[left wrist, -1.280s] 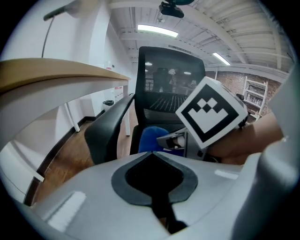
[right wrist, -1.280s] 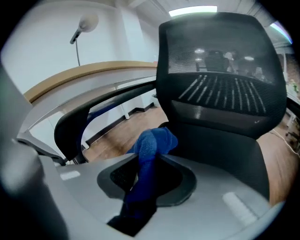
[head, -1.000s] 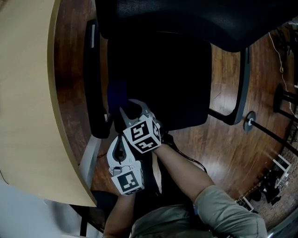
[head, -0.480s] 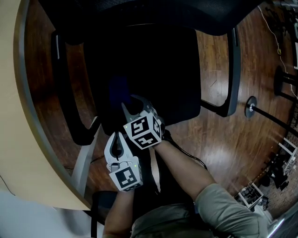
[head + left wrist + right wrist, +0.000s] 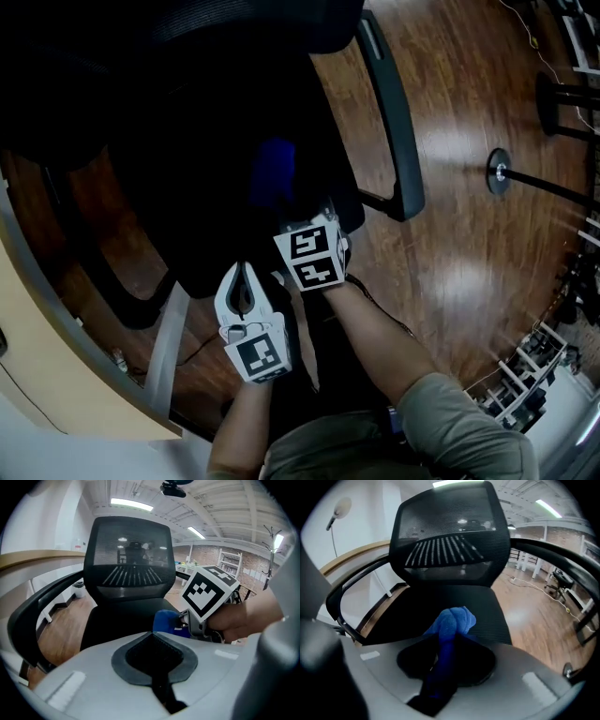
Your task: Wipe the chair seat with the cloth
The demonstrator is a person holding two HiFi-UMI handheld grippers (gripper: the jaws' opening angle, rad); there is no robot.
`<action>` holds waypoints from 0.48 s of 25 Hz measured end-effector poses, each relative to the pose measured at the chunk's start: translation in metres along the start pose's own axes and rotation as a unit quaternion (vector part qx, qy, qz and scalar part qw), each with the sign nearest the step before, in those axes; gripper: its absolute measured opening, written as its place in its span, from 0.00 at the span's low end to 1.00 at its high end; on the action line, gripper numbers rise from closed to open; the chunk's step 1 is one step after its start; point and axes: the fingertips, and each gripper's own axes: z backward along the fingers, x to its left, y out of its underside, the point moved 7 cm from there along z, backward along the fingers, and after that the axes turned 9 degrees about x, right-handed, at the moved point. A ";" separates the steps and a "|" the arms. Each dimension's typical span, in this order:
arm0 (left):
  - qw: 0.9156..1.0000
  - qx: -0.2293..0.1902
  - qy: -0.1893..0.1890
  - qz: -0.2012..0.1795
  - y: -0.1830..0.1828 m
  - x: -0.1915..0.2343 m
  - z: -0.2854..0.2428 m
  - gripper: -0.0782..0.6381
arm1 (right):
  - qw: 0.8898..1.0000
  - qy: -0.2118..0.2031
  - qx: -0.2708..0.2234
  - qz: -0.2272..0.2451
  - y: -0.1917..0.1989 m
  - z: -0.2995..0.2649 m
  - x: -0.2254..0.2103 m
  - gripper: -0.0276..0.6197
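The black chair seat (image 5: 202, 202) fills the upper left of the head view. A blue cloth (image 5: 274, 173) lies bunched on the seat near its front right part. My right gripper (image 5: 289, 214) is shut on the cloth, and its marker cube sits just behind. In the right gripper view the cloth (image 5: 452, 620) bulges out past the right gripper (image 5: 447, 641) over the seat (image 5: 440, 597). My left gripper (image 5: 244, 274) hovers at the seat's front edge, shut and holding nothing. The left gripper (image 5: 152, 637) looks toward the cloth (image 5: 166, 620) and the seat (image 5: 117, 616).
The mesh backrest (image 5: 450, 541) stands behind the seat, with armrests on both sides (image 5: 389, 112) (image 5: 347, 597). A curved wooden desk (image 5: 66, 375) lies at the lower left. Wooden floor (image 5: 469, 262) spreads to the right, with a round stand foot (image 5: 499, 172) on it.
Both grippers have swept sideways along the seat's front toward its right side, the cloth still in the right one. The chair now sits further left and turned in the head view.
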 end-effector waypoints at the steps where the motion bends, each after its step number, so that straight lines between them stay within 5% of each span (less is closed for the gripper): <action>1: 1.000 0.003 0.008 -0.010 -0.004 -0.009 -0.003 0.12 | 1.000 0.012 0.000 -0.020 0.004 0.005 -0.014 0.18; 12: 0.995 0.008 0.074 -0.073 -0.023 -0.076 -0.032 0.12 | 0.977 0.093 0.017 -0.190 0.064 0.032 -0.092 0.18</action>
